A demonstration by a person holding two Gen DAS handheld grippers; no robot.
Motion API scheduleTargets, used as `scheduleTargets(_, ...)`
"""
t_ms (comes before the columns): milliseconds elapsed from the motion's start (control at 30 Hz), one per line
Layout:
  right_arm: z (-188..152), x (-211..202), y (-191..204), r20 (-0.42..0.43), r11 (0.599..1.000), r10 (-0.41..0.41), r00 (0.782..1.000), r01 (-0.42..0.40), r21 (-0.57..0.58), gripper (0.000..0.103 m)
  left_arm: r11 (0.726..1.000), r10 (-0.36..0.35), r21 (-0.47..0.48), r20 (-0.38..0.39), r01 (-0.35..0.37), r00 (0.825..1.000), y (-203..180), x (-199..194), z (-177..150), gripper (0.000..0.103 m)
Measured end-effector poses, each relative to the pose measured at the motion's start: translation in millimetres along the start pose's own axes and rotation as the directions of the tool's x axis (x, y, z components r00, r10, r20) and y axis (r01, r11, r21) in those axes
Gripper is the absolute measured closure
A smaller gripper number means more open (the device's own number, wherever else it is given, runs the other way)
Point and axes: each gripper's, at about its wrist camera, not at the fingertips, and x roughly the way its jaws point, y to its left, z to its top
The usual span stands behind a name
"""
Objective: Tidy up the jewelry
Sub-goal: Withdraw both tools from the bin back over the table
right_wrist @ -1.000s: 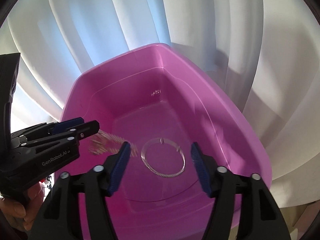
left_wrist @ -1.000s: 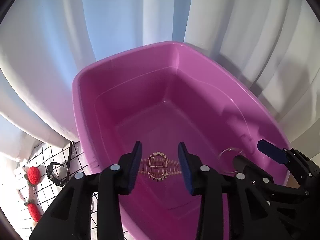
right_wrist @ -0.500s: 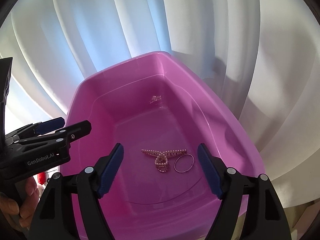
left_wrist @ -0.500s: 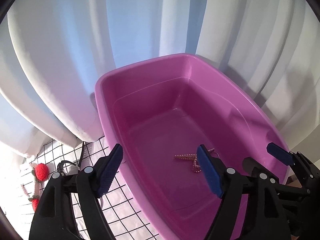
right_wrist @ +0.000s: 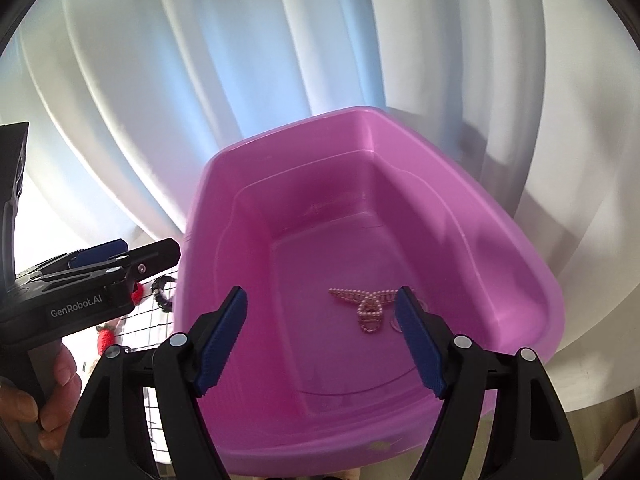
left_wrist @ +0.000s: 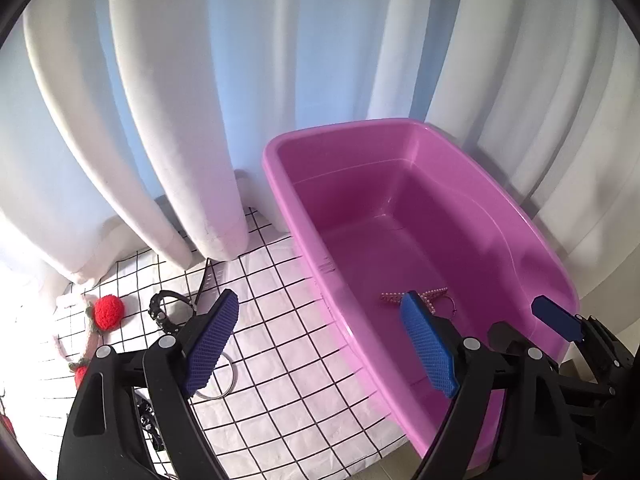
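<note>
Half-hidden ring [right_wrist: 394, 325] behind fingers [right_wrist: 420, 344]

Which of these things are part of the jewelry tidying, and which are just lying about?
Part of the job:
pink tub
pearl hair clip, in the tub
small ring, in the tub
metal hoop, on the cloth
black bracelet, on the cloth
left gripper, open
right gripper, open

Just there:
white curtain
grid cloth
red knitted strawberry, unclear
</note>
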Motion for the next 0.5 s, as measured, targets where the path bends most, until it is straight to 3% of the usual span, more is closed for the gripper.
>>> scheduleTargets(500,-16.2,-6.0,75.7,-0.003,0.992,0.064,0.998,-0.064,-0.112,0.030,0.985,0.052,-0.166,0.004,-0.050,0.999,90.7,-44.3,-47.7,0.020)
